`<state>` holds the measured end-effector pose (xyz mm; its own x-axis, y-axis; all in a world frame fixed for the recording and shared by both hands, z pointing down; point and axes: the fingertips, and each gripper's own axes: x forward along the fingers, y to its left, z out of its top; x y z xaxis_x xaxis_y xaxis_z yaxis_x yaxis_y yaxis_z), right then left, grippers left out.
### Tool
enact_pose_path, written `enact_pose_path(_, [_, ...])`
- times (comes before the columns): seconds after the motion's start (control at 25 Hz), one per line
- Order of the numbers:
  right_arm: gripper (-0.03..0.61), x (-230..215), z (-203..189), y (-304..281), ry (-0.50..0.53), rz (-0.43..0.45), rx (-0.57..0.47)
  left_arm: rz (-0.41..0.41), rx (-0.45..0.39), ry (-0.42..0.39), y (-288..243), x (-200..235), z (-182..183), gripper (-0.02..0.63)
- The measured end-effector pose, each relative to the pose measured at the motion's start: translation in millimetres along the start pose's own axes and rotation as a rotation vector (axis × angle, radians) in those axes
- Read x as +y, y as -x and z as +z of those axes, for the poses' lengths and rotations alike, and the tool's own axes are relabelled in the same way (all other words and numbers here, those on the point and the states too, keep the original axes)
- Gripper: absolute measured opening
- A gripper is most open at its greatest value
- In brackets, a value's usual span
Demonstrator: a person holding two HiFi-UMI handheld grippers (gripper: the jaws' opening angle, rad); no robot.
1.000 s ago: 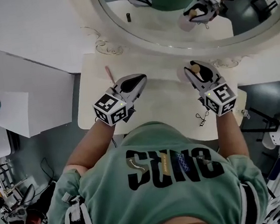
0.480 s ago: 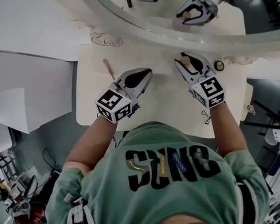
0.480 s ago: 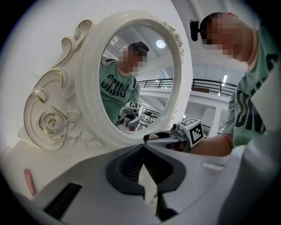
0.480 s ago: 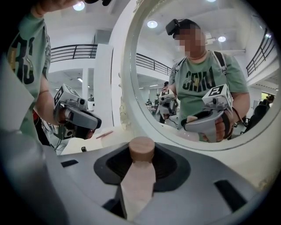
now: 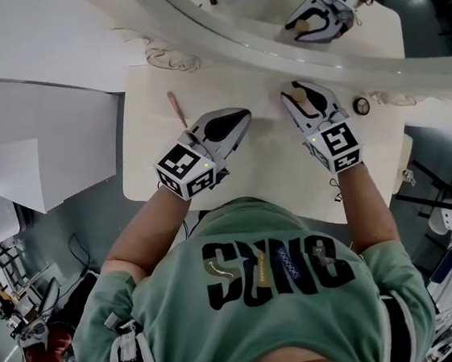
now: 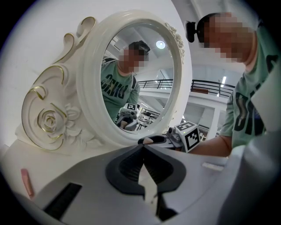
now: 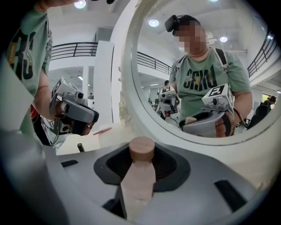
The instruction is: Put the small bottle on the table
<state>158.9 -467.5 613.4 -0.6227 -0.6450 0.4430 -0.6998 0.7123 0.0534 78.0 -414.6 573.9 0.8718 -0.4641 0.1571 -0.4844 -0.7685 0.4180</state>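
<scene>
At the scene's centre, table: a cream-white dressing table (image 5: pixel 150 152) with a flat pale top, and bare surface in front of both tools.
Mirror: a large oval mirror in a carved white frame with gilt scrolls (image 6: pixel 90 88) stands along the table's far edge, near both jaw tips.
Left gripper: the grey two-jaw left gripper (image 6: pixel 142 151) has its jaws pressed together on nothing. It hangs over the middle of the table.
Right gripper: the grey right gripper (image 5: pixel 301 92) has its jaws part-way apart and clamped on the bottle. It points toward the mirror's foot.
Bottle: a small pale bottle with a round wood-coloured cap (image 7: pixel 138 180) sits upright between the right jaws, over the table's far right part. No view shows whether its base touches the top.
Pink stick: a thin pink stick (image 5: pixel 176 109) lies well to the left, clear of the work.
Round item: a small dark round object (image 5: pixel 358 106) lies just beside the right gripper.
Risk, tipping: the bottle looks narrow, so releasing it before the base is seated, or while tilted, would likely topple it.
Risk, knocking: pushing further forward could strike the mirror frame, and drifting right could nudge the round object.
</scene>
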Motion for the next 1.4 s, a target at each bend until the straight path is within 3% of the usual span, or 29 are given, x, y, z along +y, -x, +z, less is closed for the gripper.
enact_pose_path(0.24, [0.121,-3,-5,-7,0.011,-0.003,0.012,-0.002,-0.005,0.005,-2,1,4,0.000])
enact_pose_path(0.6, [0.126,-5,-13,-11,-0.055,0.028,-0.051,-0.010,0.001,0.018,-1,-6,-5,0.000])
enact_pose_path(0.76, [0.168,-6,-11,-7,-0.050,0.026,-0.026,-0.008,-0.007,0.006,3,-14,1,0.000])
enact_pose_path(1.4, [0.161,7,53,104,-0.024,-0.074,-0.131,0.001,-0.091,-0.084,43,-65,63,0.000])
